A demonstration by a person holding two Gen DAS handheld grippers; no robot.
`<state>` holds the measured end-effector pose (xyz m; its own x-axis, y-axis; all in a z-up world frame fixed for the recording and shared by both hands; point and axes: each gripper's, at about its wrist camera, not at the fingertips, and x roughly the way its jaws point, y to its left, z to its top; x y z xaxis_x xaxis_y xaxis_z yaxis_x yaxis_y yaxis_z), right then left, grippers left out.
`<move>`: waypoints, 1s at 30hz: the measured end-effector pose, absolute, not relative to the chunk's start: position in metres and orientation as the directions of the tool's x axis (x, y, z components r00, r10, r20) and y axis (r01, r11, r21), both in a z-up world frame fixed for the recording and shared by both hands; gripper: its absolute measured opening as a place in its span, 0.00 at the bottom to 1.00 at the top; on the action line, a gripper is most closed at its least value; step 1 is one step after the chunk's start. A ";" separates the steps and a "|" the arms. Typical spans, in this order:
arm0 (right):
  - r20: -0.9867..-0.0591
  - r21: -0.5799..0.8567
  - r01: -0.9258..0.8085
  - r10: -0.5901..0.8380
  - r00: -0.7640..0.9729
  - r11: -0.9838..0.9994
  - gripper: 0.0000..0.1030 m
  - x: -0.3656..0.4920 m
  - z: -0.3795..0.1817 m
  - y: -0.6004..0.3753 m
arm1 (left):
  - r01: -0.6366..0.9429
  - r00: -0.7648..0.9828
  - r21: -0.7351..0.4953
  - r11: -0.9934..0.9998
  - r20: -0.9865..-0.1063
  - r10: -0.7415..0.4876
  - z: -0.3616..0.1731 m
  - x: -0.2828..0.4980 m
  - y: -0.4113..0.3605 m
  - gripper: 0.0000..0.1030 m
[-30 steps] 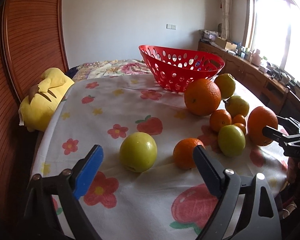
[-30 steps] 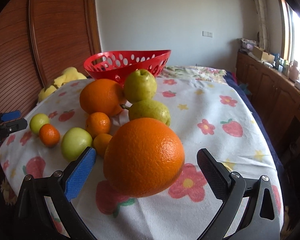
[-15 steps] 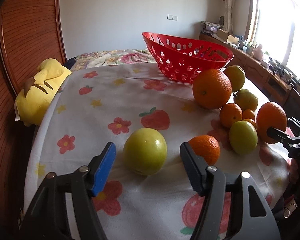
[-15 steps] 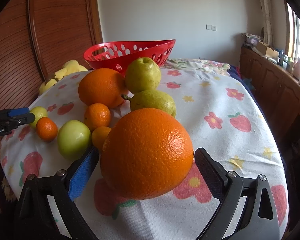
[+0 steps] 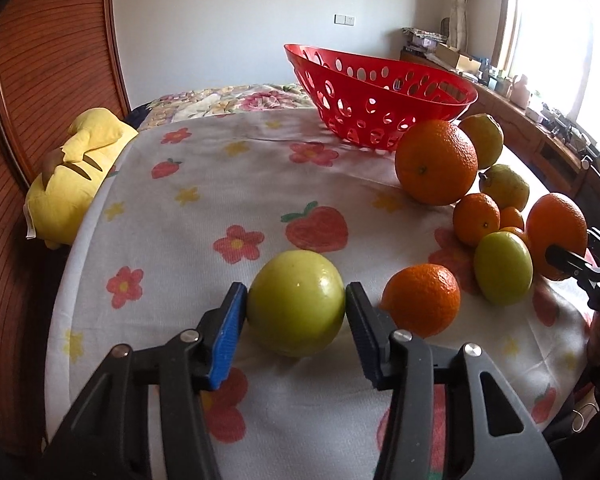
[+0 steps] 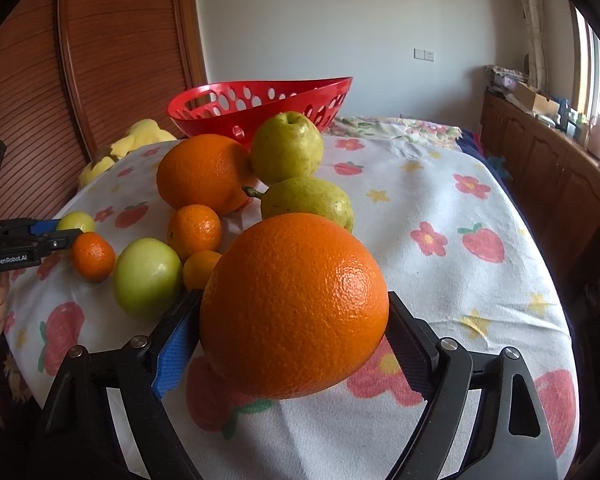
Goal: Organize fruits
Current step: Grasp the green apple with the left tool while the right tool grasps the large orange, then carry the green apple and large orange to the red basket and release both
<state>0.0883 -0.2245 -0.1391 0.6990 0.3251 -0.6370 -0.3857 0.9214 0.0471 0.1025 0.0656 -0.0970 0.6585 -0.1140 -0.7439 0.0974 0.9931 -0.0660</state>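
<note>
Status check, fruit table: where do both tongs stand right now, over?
Left tongs closing on green apple. Right tongs closing on big orange. Red basket empty, path clear.

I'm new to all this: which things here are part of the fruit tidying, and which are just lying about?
Part of the job:
green apple in the left gripper
big orange in the right gripper
red basket
other fruit

Just lying about:
yellow plush toy
floral tablecloth

A round green apple (image 5: 296,300) sits on the flowered cloth, a mandarin (image 5: 422,300) just beside it. A large orange (image 6: 294,306) lies nearer the cluster of oranges, mandarins, apples and pears. The perforated red basket (image 5: 380,92) stands tilted behind them, apparently empty.
</note>
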 end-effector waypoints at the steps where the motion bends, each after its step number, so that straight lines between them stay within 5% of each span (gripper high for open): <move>1: -0.638 0.047 -0.386 0.325 0.698 0.921 0.85 0.088 -0.139 -0.225 | 0.095 0.660 -0.067 0.993 -0.743 -0.113 -0.097 0.102 0.066 0.48; 30: -0.571 0.058 -0.418 0.374 0.731 0.907 0.84 0.075 -0.086 -0.248 | 0.183 0.758 -0.062 0.981 -0.626 -0.181 -0.021 0.098 0.036 0.47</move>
